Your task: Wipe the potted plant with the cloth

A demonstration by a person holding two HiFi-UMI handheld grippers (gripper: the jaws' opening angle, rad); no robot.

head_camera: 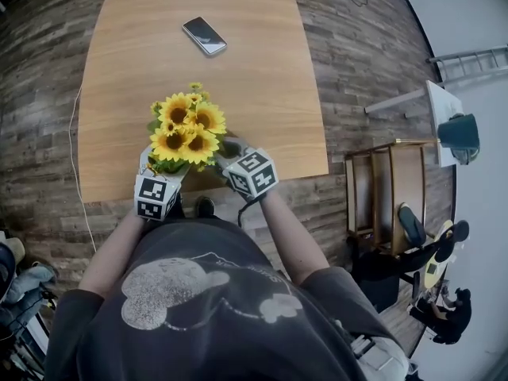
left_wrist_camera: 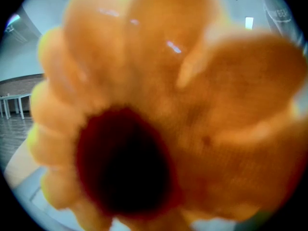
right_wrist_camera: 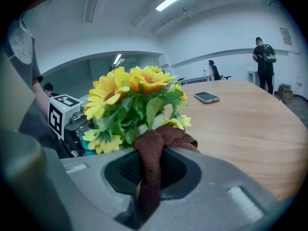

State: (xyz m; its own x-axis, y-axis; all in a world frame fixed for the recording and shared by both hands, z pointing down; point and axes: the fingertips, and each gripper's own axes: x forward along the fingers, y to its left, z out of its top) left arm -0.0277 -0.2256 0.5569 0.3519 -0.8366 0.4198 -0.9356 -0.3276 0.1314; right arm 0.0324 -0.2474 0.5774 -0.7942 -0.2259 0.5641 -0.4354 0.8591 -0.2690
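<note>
The potted plant [head_camera: 186, 129] stands upright near the table's [head_camera: 254, 70] near edge, between the two grippers. Its long axis runs straight up, so in the head view the sunflower heads face the camera and hide the pot beneath them. The blooms are yellow with dark brown centres, flat and round, ringed with narrow petals. Below them sit broad green leaves with a smooth, artificial-looking sheen. The right gripper [right_wrist_camera: 150, 165] is clamped on the cloth [right_wrist_camera: 166, 136], a brown piece with a coarse woven texture. The cloth is twisted into a thick strip that runs lengthwise from between the grey, matte jaws up toward the plant. There it bunches into a soft knot touching the lowest leaves and a small yellow flower. The left gripper [head_camera: 159, 182] sits on the plant's other side, its tips tucked under the flowers in the head view. Its own view is filled by one blurred orange-yellow bloom with a dark centre, pressed close to the lens, so I cannot tell how its jaws stand. Its marker cube [right_wrist_camera: 62, 114], white with black squares, shows behind the foliage in the right gripper view. The table is light wood with a fine straight grain and a curved edge. A flat, glossy phone [head_camera: 204, 36] lies well apart toward the far end.
</note>
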